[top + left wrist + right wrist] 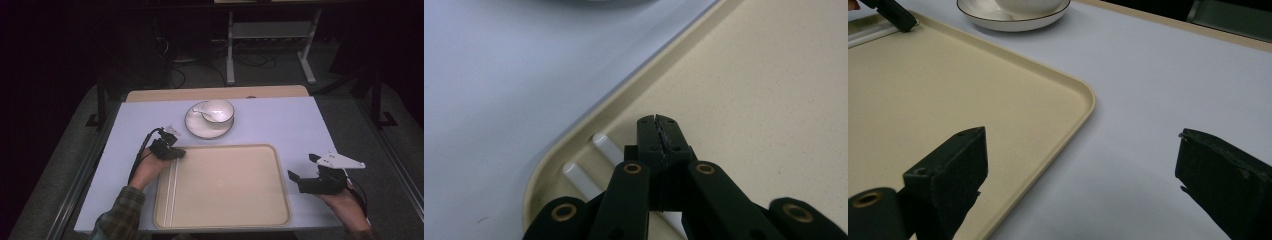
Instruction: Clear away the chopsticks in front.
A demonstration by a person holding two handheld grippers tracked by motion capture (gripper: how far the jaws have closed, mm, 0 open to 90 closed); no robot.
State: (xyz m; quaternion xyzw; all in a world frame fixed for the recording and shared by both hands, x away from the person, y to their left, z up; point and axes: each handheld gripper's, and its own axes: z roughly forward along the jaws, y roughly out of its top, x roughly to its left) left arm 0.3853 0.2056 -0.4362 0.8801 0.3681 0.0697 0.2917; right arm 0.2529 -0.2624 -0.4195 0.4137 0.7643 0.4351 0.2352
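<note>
left gripper (657, 120) jaws together, empty, tips over far left corner of beige tray (225, 200), above two white chopsticks (581, 177) lying along tray's left edge. right gripper (305, 167) jaws wide apart, hovering just off tray's right edge. cup on saucer (210, 120) beyond tray.

Seen from above, my table (300, 120) is lit evenly from overhead while the room around it sinks into near black, and that picture is soft and a little grainy. In the left gripper view my black jaws near the lens are blurred and almost without detail, and the tray (774, 100) beyond them is sharper, with a faint shadow along its rim. My right gripper view is dim and bluish, its jaws out of focus, with a soft shadow on the cloth between them.
</note>
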